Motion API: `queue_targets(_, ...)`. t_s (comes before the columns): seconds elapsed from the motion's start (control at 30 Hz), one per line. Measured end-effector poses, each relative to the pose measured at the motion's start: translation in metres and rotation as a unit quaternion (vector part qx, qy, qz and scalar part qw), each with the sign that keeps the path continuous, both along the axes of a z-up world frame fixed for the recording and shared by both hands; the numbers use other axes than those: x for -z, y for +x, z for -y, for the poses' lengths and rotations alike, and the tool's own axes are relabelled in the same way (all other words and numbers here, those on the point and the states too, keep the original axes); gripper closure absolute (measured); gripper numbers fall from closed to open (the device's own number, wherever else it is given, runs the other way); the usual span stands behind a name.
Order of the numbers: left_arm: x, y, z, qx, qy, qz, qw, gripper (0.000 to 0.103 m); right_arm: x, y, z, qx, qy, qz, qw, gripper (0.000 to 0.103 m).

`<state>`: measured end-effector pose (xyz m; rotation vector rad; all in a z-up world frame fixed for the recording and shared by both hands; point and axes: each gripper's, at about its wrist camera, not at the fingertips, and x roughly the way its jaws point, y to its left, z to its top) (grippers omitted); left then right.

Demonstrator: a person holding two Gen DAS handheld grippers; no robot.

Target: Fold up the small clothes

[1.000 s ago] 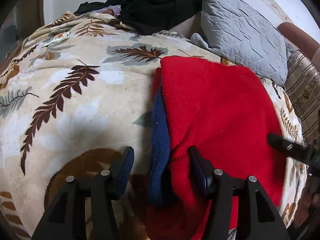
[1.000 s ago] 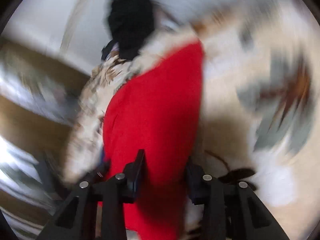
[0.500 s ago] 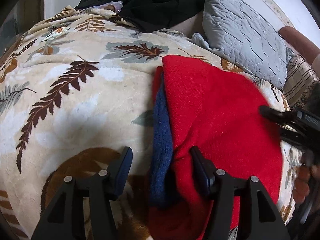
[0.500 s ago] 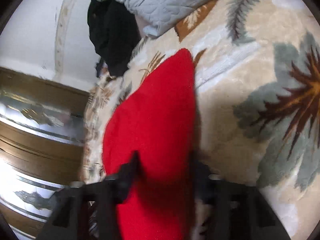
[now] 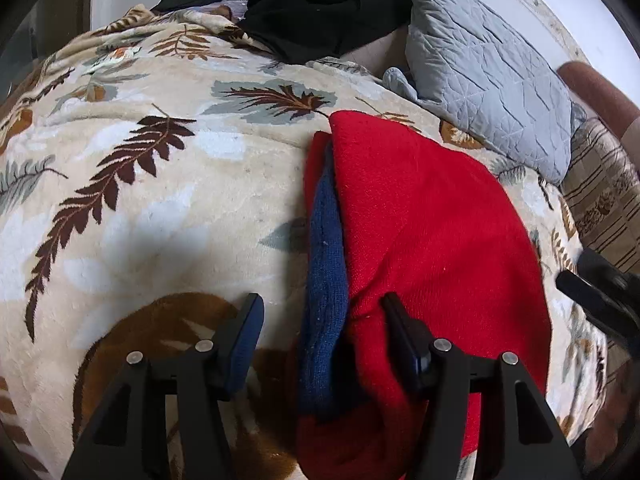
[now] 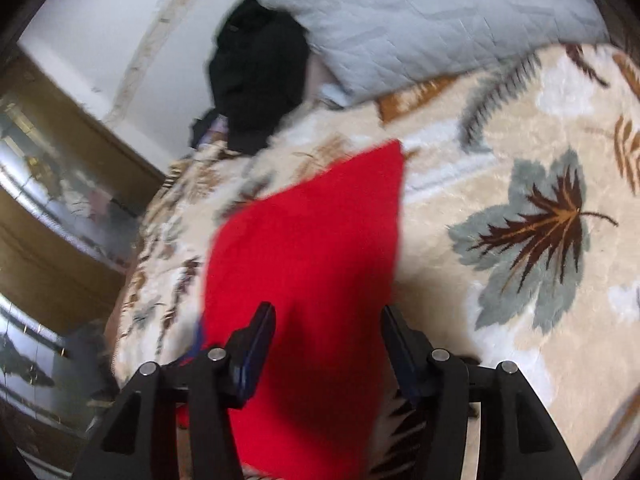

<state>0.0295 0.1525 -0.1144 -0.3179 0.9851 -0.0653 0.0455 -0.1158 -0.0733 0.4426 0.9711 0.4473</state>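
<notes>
A folded red knit garment [image 5: 432, 240] with a blue layer [image 5: 326, 272] showing along its left edge lies on a leaf-patterned blanket [image 5: 140, 200]. My left gripper [image 5: 320, 320] is open, its fingers straddling the garment's near left edge, holding nothing. My right gripper [image 6: 326, 332] is open over the near end of the same red garment [image 6: 308, 256]. The right gripper also shows as a dark shape at the right edge of the left wrist view [image 5: 600, 292], beside the garment.
A grey quilted pillow [image 5: 488, 80] lies behind the garment. A heap of black clothes [image 5: 320, 4] sits at the back of the bed, also in the right wrist view [image 6: 256, 68]. A striped cover [image 5: 600, 200] lies at right. Wooden furniture [image 6: 48, 216] stands past the bed.
The right gripper swung around and then drew back to the garment's right side. The left gripper and the garment stayed nearly still.
</notes>
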Motion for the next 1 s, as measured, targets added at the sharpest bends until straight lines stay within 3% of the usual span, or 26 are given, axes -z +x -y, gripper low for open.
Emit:
queue_targets(0.1, -0.009, -0.003, -0.010, -0.010, -0.039, 0.007, 0.9992, 0.041, -0.012, -0.022, -0.019, -0.047, 0.024, 0.017, 0.998, 0.038)
queue_targets(0.23, -0.037, -0.018, -0.033, -0.028, -0.104, 0.074, 0.9914, 0.041, 0.020, -0.029, -0.031, -0.077, 0.036, -0.035, 0.996, 0.035)
queue_targets(0.3, -0.030, -0.016, -0.034, -0.020, -0.102, 0.057, 0.9929, 0.042, 0.018, -0.031, -0.031, -0.073, 0.039, -0.019, 0.996, 0.035)
queue_targets(0.37, 0.001, -0.005, -0.027, -0.016, -0.069, -0.025, 0.9972, 0.048, 0.015, -0.032, -0.033, -0.075, 0.032, -0.017, 0.997, 0.035)
queue_targets(0.4, 0.009, -0.005, -0.029, -0.020, -0.088, -0.033, 0.9953, 0.048, 0.015, -0.032, -0.034, -0.077, 0.029, -0.018, 0.996, 0.035)
queue_targets(0.43, 0.008, -0.008, -0.033, -0.031, -0.103, -0.026, 0.9938, 0.051, 0.015, -0.032, -0.033, -0.079, 0.030, -0.018, 0.996, 0.035)
queue_targets(0.5, -0.010, -0.011, -0.031, -0.029, -0.078, -0.008, 0.9965, 0.064, 0.018, -0.034, -0.031, -0.081, 0.038, -0.020, 0.996, 0.035)
queue_targets(0.57, -0.023, -0.013, -0.032, -0.027, -0.081, 0.011, 0.9963, 0.064, 0.021, -0.035, -0.030, -0.083, 0.044, -0.020, 0.995, 0.035)
queue_targets(0.67, -0.036, -0.004, -0.034, -0.020, -0.108, 0.022, 0.9937, 0.053, 0.026, -0.033, -0.028, -0.088, 0.055, -0.022, 0.994, 0.035)
queue_targets(0.73, -0.040, 0.012, -0.033, -0.012, -0.098, 0.021, 0.9949, 0.048, 0.027, -0.034, -0.028, -0.092, 0.059, -0.021, 0.994, 0.033)
queue_targets(0.83, -0.036, 0.042, -0.032, -0.003, -0.103, 0.010, 0.9947, 0.046, 0.028, -0.036, -0.028, -0.098, 0.064, -0.018, 0.993, 0.032)
queue_targets(0.97, -0.006, 0.078, -0.035, 0.016, -0.154, -0.036, 0.9873, 0.045, 0.035, -0.037, -0.026, -0.108, 0.077, -0.019, 0.991, 0.032)
queue_targets(1.0, 0.003, 0.086, -0.035, 0.018, -0.145, -0.045, 0.9883, 0.053, 0.036, -0.037, -0.025, -0.109, 0.081, -0.019, 0.991, 0.032)
